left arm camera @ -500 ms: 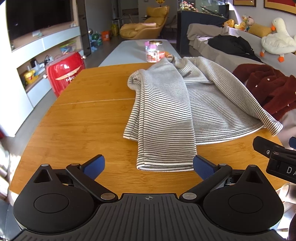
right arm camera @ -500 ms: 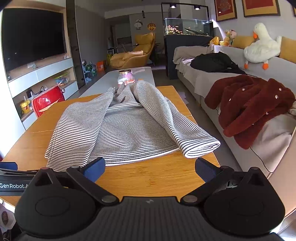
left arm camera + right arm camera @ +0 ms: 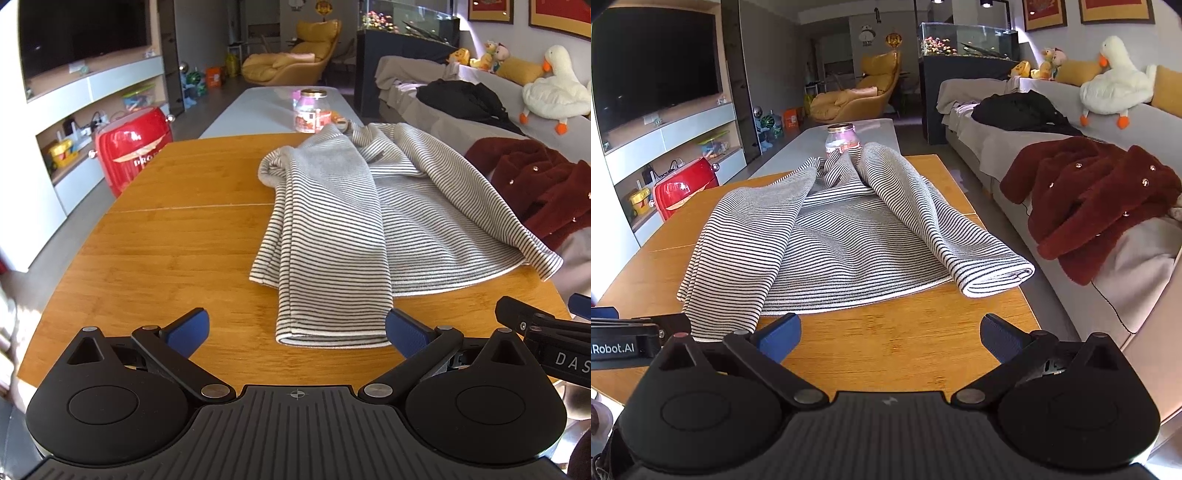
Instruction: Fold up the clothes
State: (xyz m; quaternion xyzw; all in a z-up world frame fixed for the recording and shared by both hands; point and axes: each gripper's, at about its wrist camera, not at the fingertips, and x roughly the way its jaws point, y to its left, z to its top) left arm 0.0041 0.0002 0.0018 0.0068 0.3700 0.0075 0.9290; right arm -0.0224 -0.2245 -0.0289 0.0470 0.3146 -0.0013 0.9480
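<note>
Change since earlier: hardly any; both views have crept a little nearer the garment, and the cloth lies as it did.
Striped top [image 3: 354,229]: centre of the left-wrist frame, spread on the wooden table [image 3: 166,236] with its hem toward the cameras.
Done so far: both sleeves are brought in over the body, so the side folds look finished; the left sleeve [image 3: 328,266] runs down to the near edge, the right sleeve [image 3: 934,225] ends in a rolled cuff at centre right of the right-wrist frame.
Left to do: I judge the crosswise fold of the body, then tidying.
Fabric: soft knit with fine dark and pale stripes, a plain grey inner face showing at the shoulder, limp, rounded at the folds.
Left gripper [image 3: 297,330]: fingers spread wide, empty, just short of the sleeve end.
Right gripper [image 3: 890,334]: fingers spread wide, empty, over bare wood near the hem.
Table: smooth honey-coloured boards with rounded corners.
Beyond: a glass jar [image 3: 312,110] behind the collar; a fuzzy red coat [image 3: 1100,199] on the sofa, right.
</note>
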